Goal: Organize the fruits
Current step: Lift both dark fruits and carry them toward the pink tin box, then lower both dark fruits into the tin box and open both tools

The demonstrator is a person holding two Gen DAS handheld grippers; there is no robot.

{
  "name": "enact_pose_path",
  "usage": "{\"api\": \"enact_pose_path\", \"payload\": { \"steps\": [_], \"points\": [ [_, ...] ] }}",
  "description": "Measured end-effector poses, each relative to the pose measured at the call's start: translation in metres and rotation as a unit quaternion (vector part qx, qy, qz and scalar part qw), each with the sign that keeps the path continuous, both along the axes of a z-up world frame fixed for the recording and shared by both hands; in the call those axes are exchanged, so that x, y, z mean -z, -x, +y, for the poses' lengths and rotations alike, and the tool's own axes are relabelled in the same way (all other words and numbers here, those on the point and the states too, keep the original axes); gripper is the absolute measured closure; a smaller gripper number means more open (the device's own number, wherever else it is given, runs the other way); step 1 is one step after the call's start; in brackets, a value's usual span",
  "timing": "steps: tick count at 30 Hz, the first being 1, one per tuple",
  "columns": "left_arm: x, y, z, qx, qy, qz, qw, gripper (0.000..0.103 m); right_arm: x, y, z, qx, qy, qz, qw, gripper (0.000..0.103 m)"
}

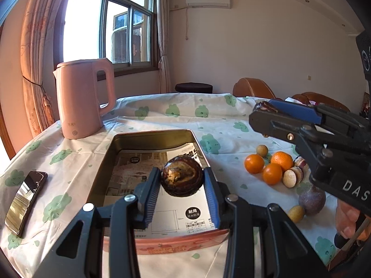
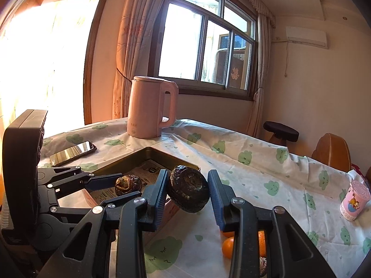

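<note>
- Sliding window (image 1: 109,30) at upper left, daylight pouring in, peach curtains (image 1: 34,53) tied beside it.
- Cream wall carries an air conditioner (image 1: 208,0) at upper centre.
- Brown leather chairs (image 1: 254,88) and a dark stool (image 1: 193,87) stand behind the bench (image 1: 162,115).

A pink kettle (image 1: 82,99) stands upper left on a white tablecloth (image 1: 162,120) printed with green clouds, bright orange tangerines (image 1: 269,166) at right.

left tool (image 1: 182,180): clamped, tilted down | right tool (image 2: 187,191): clamped, seemingly raised
</note>
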State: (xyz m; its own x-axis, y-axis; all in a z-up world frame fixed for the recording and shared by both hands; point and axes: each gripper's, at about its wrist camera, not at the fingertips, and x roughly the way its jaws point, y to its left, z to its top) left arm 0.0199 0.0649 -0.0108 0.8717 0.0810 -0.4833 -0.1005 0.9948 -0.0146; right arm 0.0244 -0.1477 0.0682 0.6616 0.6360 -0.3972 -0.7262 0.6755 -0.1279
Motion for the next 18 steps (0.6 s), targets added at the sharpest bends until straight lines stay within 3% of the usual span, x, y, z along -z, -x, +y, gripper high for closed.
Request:
{"api": "enact_pose_path", "payload": {
  "steps": [18],
  "points": [
    [0.008, -0.032, 0.041, -0.023, 0.005, 0.055, 0.9982, 0.064, -0.002, -0.031, 0.059, -0.017, 0.048, 0.005, 0.999, 0.066]
  ]
}}
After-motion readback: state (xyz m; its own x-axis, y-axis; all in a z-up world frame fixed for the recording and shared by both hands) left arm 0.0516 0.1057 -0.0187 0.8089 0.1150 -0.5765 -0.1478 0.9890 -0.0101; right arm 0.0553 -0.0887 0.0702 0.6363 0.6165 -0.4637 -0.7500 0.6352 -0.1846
